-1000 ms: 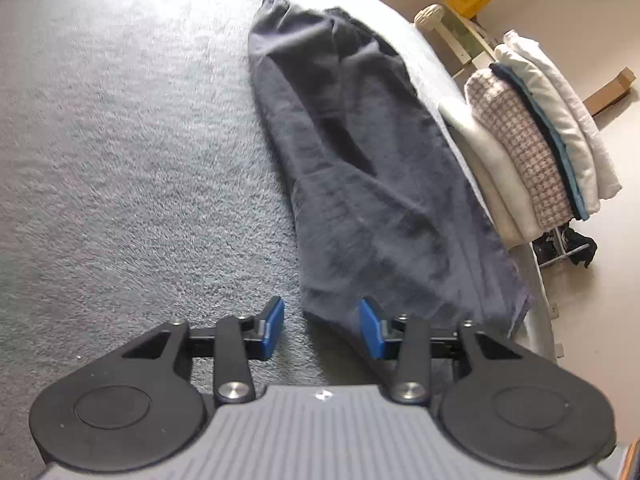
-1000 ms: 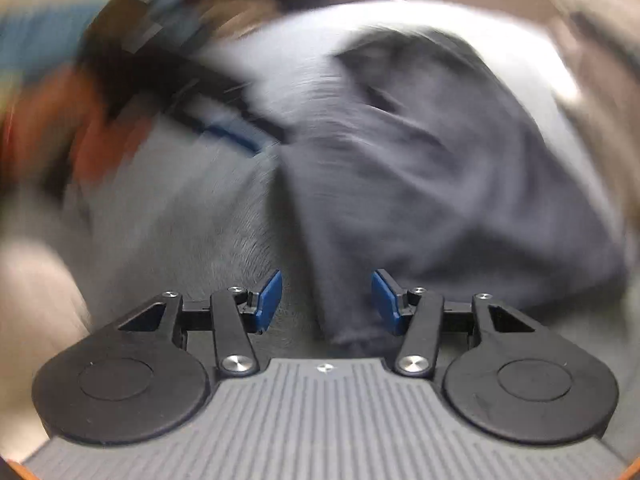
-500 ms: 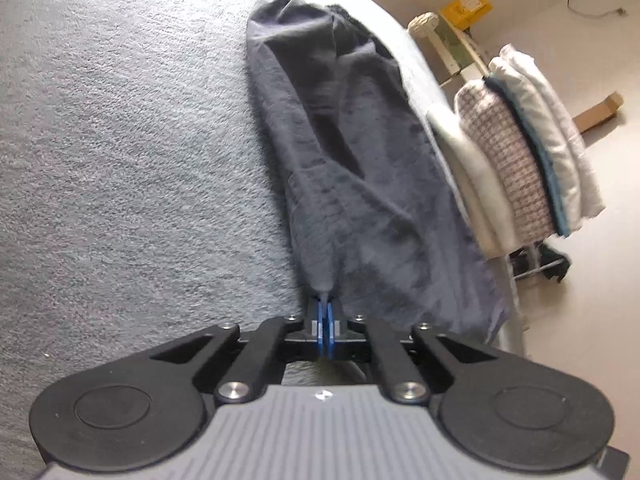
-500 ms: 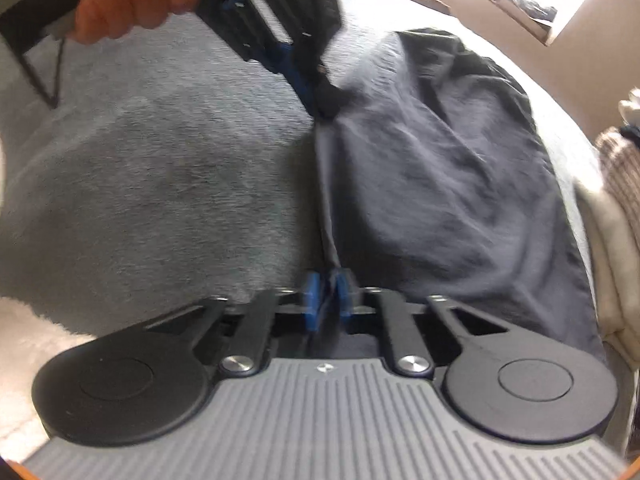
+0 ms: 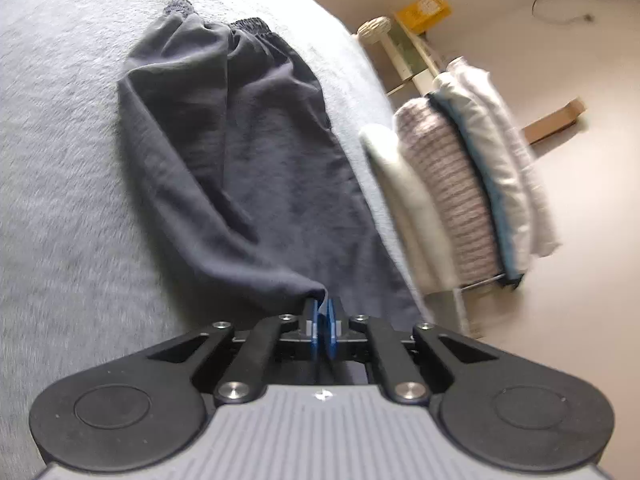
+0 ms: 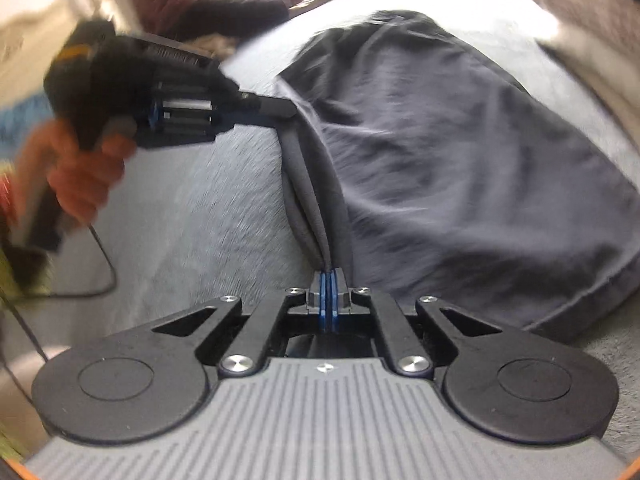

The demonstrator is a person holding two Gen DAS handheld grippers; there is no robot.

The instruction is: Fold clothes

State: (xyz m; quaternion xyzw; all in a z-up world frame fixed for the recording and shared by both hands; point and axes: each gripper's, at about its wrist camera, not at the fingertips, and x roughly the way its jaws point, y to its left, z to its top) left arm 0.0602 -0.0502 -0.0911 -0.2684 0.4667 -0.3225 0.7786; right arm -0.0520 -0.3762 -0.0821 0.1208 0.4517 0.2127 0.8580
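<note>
You are gripping the dark grey trousers (image 5: 240, 152) with both tools, and the garment is lying lengthwise on the grey blanket (image 5: 60, 200), with its far side running along the blanket's edge nearest the stack of folded laundry (image 5: 460, 184). Your left gripper (image 5: 322, 320) is pinching a bunched corner of cloth between its blue pads, jaws drawn together on the fabric, at the end of the trousers farthest from the elastic waistband (image 5: 252, 26). Your right gripper (image 6: 329, 294) is clamping the same hem edge further along, jaws likewise closed on cloth, so that a taut ridge of fabric is running from it across to the left gripper, which appears in the right wrist view as a dark, blurred tool in your hand (image 6: 88, 176). Holding two points on one edge is keeping that hem straight between the tools, which is what a clean fold needs; I judge you are raising the leg end, since it is lifting off the blanket here while the waistband end is lying flat. Carrying it toward the waistband would halve the trousers, though the pictures are not settling the direction.
</note>
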